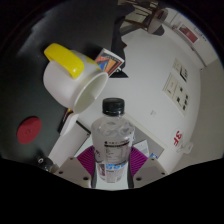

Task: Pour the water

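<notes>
A clear plastic water bottle (111, 140) with a black cap and a white label stands upright between my fingers. Both magenta pads (90, 160) press on its lower sides, so my gripper (111, 166) is shut on it. Just beyond the bottle, to the left, a white pitcher (82, 88) with a yellow lid and handle stands on the white table (160, 110), its open mouth facing the bottle's cap. The bottle's base is hidden below my fingers.
A small colourful card or box (110, 64) lies beyond the pitcher. A red round object (28, 130) sits at the table's dark left edge. White wall sockets (180, 90) and other items lie far right.
</notes>
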Motion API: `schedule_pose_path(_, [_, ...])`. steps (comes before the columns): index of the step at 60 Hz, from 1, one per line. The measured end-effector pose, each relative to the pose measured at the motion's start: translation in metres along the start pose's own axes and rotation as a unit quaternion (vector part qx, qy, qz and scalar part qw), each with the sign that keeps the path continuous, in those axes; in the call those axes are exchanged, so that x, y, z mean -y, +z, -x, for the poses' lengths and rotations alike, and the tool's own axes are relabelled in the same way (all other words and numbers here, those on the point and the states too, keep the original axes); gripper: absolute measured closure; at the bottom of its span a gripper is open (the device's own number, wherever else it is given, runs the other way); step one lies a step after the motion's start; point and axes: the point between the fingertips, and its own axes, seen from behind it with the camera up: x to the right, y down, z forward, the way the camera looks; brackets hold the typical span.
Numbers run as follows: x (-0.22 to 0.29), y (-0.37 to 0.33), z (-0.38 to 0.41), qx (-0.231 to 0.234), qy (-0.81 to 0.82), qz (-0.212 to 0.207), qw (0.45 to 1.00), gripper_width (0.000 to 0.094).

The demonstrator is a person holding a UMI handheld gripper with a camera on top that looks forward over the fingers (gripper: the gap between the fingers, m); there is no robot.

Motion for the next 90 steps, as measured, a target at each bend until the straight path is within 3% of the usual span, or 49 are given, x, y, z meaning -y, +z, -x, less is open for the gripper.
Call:
schedule_pose_path(13, [-0.014,0.001,-0.010,-0.001,0.053,0.010,0.999,0.0528])
schedule_pose_path(22, [-0.056,-0.003,-0.044,-0.010,0.235,0.032,0.971,0.0533])
schedule_pose_path(27, [-0.080,-0.011,-0.057,-0.005,0.396,0.050,0.917,0.0533])
schedule_pose_path(37, [-0.093,-0.020,-0.039,0.054,0.693,0.037,0.718,0.0531])
schedule_pose_path(44, [-0.088,-0.026,0.001,0.089,0.801,0.044,0.590,0.0531])
schedule_pose_path(50, [-0.048,-0.026,0.041,0.107,0.841,0.069,0.526,0.0534])
schedule_pose_path(53, [-0.059,-0.025,0.073,0.130,0.856,0.075,0.495,0.0533])
schedule_pose_path(58, [-0.034,-0.024,0.106,0.148,0.871,0.086,0.460,0.0532])
schedule_pose_path(68, [0.003,-0.025,0.152,0.175,0.869,0.093,0.454,0.0533])
schedule_pose_path(69, [0.007,-0.026,0.156,0.179,0.869,0.094,0.451,0.0499])
schedule_pose_path(75, [0.004,-0.027,0.156,0.159,0.878,0.091,0.442,0.0520])
schedule_pose_path(83, [0.004,-0.025,0.158,0.168,0.880,0.100,0.433,0.0386])
schedule_pose_path(88, [0.009,-0.035,0.166,0.201,0.871,0.123,0.431,0.0074])
schedule_pose_path(90, [0.006,-0.041,0.167,0.204,0.869,0.135,0.430,0.0110])
